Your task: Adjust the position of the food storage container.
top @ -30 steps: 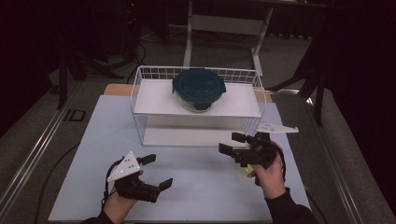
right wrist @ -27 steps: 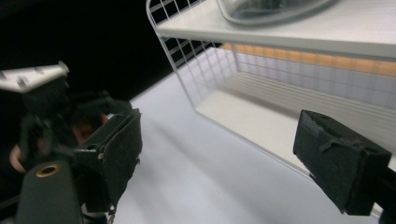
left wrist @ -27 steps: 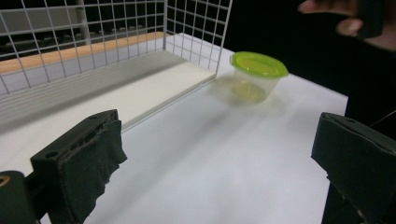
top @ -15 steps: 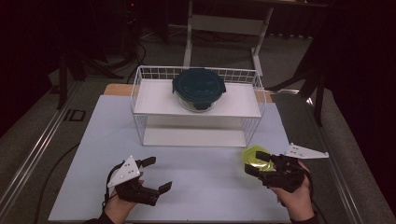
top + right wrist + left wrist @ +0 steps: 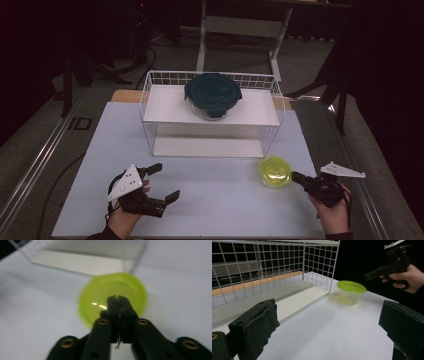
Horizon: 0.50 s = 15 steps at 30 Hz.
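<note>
The right gripper (image 5: 296, 176) had just been closing, and its jaws were now pressed together with nothing between them, the tips just beside the rim of a small green-lidded container (image 5: 275, 172). That container stood upright on the white table (image 5: 220, 200), at the right, in front of the wire rack (image 5: 150, 135) and apart from it. It looked set down and let go, so this step seemed done. A larger container with a dark lid (image 5: 213, 94) sat on the rack's upper shelf. What remained was hard to judge.

The right hand (image 5: 334, 216) held its gripper low and roughly level, pointing left toward the container. The left gripper (image 5: 161, 181) rested near the table's front left, jaws spread wide and empty, well apart from both containers.
</note>
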Motion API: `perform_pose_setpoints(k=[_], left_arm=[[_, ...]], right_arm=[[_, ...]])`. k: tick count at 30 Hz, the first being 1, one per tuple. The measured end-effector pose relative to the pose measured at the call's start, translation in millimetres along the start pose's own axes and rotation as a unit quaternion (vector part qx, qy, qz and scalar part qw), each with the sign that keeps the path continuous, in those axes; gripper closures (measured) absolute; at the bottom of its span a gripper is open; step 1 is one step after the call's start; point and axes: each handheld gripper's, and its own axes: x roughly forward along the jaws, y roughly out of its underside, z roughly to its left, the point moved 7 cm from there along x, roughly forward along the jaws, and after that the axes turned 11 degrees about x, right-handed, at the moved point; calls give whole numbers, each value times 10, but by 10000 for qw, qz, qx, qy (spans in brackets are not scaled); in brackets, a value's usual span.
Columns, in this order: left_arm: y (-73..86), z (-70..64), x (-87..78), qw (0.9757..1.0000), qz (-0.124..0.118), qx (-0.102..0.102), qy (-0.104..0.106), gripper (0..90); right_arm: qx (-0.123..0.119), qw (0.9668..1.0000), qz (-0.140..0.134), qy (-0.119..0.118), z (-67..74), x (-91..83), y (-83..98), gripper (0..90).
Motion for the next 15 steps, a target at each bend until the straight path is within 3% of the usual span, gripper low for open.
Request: perform_pose_setpoints(k=[3,7,11,15], left_arm=[[-25,-4,-11,9999,-131,3,-15,25],[-70,-18,-16,9995,-299,79,7,25],[-101,-32,-23,9992,-399,77,31,25],[-117,-30,-37,9990,-431,75,20,25]], right_arm=[[150,9994,-117,275,-196,33,16,898],[255,9984,-9,511,-415,147,55,900],[362,9976,193,561,-548,325,120,900],[413,9977,342,421,-570,478,180,900]])
